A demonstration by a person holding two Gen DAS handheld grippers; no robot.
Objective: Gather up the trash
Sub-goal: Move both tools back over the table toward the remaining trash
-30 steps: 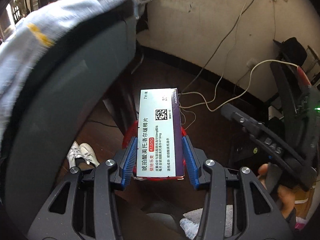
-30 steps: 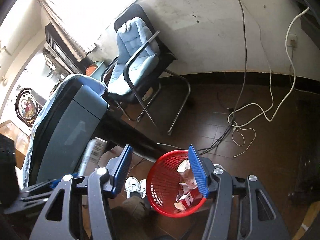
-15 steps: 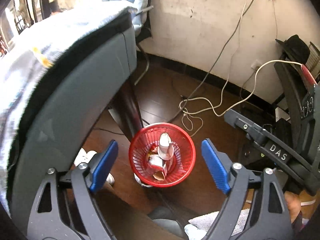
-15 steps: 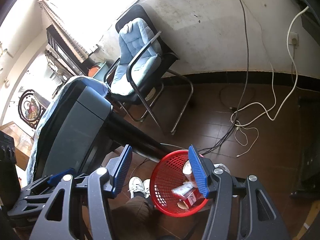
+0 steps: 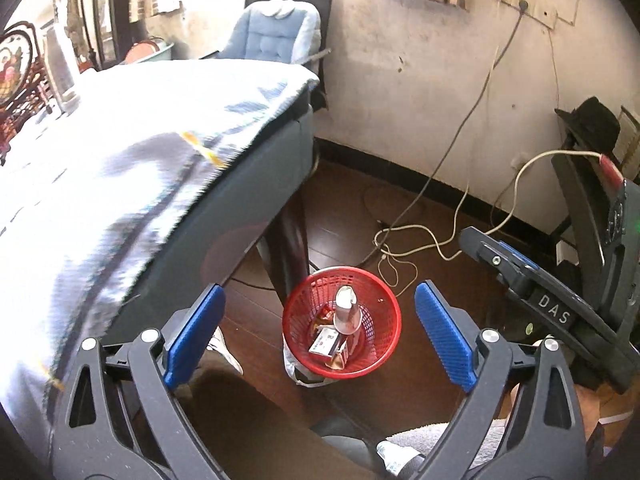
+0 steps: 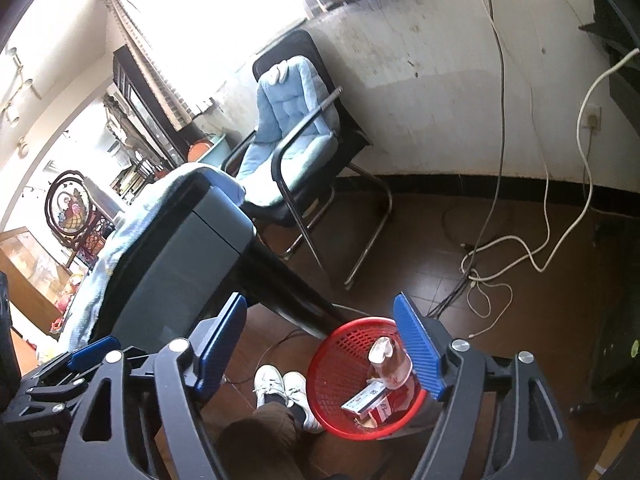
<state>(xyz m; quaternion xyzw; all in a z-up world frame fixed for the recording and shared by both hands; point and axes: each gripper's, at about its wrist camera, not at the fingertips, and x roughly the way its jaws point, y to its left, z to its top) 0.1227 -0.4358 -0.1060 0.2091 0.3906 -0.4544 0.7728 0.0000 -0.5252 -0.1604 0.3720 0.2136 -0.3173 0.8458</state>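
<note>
The box (image 5: 325,342) that was clamped between the pads of the left gripper (image 5: 320,336) a second ago is no longer held; it now lies in the red bin (image 5: 342,330) on the floor, resting flat against the bottle (image 5: 347,312) that stands upright among the other wrappers. The left gripper's jaws have just been opening and now stand wide, with nothing between them; only the bin is seen through the gap, well below. The drop appears to have been made from directly above so that the box would fall inside the rim.

The right gripper (image 6: 320,352) is likewise spread, its jaws having just been opening further, and nothing is held in it. It is kept beside the left one, above the same bin (image 6: 340,360), where the box (image 6: 362,400) can be seen among the red packets.

The bin is placed just beside the dark table leg (image 5: 290,248), near the person's shoes (image 6: 284,390), probably so that trash taken from the cloth-covered table (image 5: 120,152) can be dropped within easy reach. Whether more trash is left on the table cannot be told.
</note>
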